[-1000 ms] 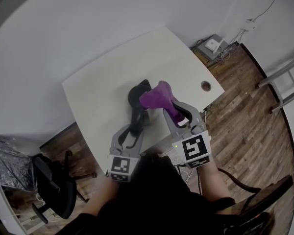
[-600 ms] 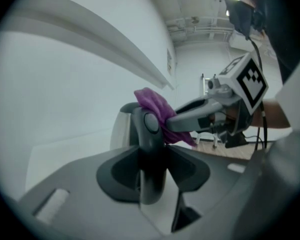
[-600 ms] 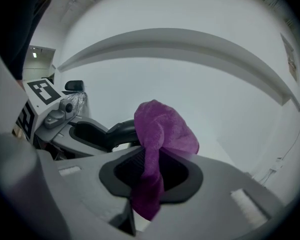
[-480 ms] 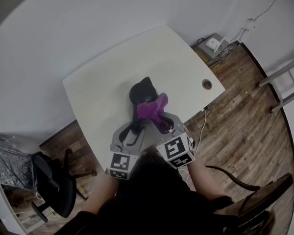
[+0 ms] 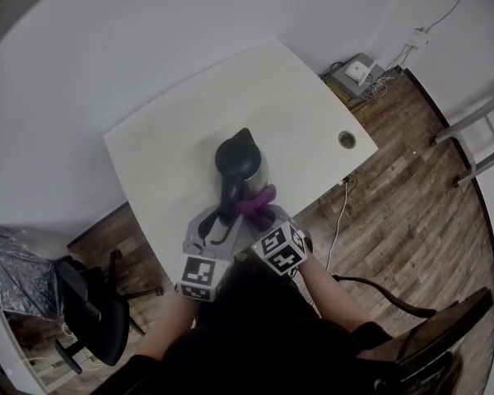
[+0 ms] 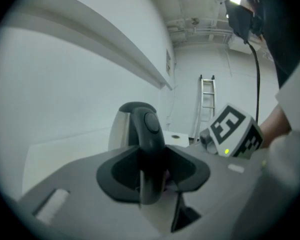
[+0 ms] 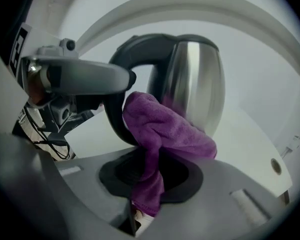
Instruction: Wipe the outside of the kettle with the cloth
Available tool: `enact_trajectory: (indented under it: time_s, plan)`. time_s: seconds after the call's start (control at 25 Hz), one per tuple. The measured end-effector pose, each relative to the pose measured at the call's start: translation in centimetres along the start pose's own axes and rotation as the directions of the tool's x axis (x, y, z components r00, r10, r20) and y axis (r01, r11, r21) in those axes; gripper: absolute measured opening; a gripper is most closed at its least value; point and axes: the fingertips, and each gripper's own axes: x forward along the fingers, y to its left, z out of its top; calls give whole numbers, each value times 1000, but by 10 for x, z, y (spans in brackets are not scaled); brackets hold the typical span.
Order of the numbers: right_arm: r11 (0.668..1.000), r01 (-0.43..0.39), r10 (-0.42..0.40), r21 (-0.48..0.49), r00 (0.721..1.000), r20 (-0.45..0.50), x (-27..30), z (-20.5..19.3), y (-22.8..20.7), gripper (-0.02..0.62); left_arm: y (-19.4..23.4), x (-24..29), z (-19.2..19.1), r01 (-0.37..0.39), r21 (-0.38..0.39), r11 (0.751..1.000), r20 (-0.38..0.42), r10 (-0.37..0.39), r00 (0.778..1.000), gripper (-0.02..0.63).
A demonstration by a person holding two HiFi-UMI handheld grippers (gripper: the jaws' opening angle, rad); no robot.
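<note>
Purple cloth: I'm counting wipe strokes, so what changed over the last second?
The right gripper, jaws shut on the cloth, swept it from over the kettle down its side toward the person. The left gripper kept hold of the handle; the kettle stayed put.

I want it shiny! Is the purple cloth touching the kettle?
Touching. The right gripper view shows the purple cloth pressed against the steel side of the kettle.

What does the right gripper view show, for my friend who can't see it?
The right gripper grips a purple cloth that lies against the shiny steel kettle. At left, the left gripper holds the kettle's black handle.
</note>
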Motion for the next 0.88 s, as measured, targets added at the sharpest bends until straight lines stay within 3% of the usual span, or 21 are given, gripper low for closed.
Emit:
enact_trajectory:
  time_s: [0.32,0.52,0.72,0.88]
  plan:
    - [998,-47,50,33,995,-88,28,-26,6,86,0,1,-1,10,-8,1000,-1,-10,1000,166]
    - [996,-77,80,45,993,-82,24,-25,6,86,2,1,-3,12,-9,1000,-1,-12,1000,166]
    - [994,-94,90,63,994,69,-31,-3,-4,86,3,0,-3,22,-9,1000,6,-22,1000,166]
    - [992,-95,70,77,958,279,-96,41,-28,86,3,0,-2,29,-7,1000,8,-29,1000,166]
